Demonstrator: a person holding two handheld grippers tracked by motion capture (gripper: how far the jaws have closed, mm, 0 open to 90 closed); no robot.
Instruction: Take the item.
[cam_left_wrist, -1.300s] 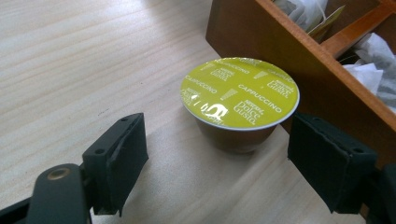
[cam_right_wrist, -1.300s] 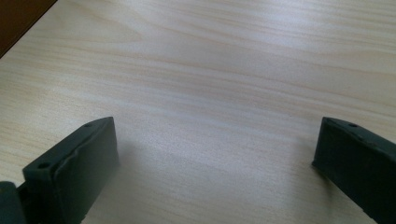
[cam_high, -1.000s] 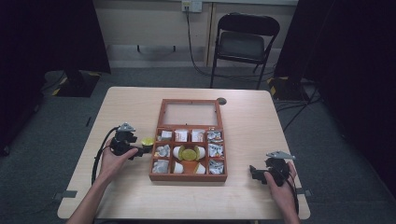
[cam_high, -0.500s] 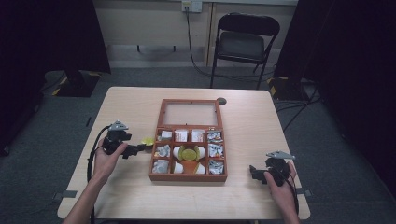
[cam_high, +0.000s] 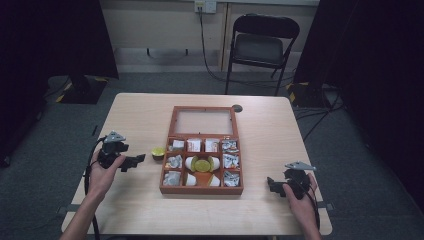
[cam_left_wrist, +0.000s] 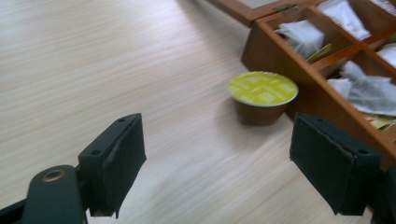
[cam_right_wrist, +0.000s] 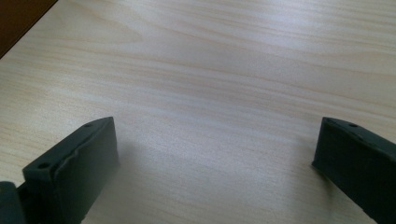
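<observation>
capsule (cam_left_wrist: 263, 88) ahead of hand-held gripper (cam_left_wrist: 219, 163) (apart)

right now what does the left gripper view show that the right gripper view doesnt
Left gripper view: a yellow-lidded capsule standing on the table beside the wooden box, whose compartments hold white packets. Right gripper view: a dark corner past the table's edge. Both show pale wood tabletop and two black jaws standing apart with nothing between them.

A recording studio or lab: black curtains (cam_high: 60, 35) all round; lone table (cam_high: 135, 115); folding chair (cam_high: 260, 45); grey carpet (cam_high: 45, 165).
</observation>
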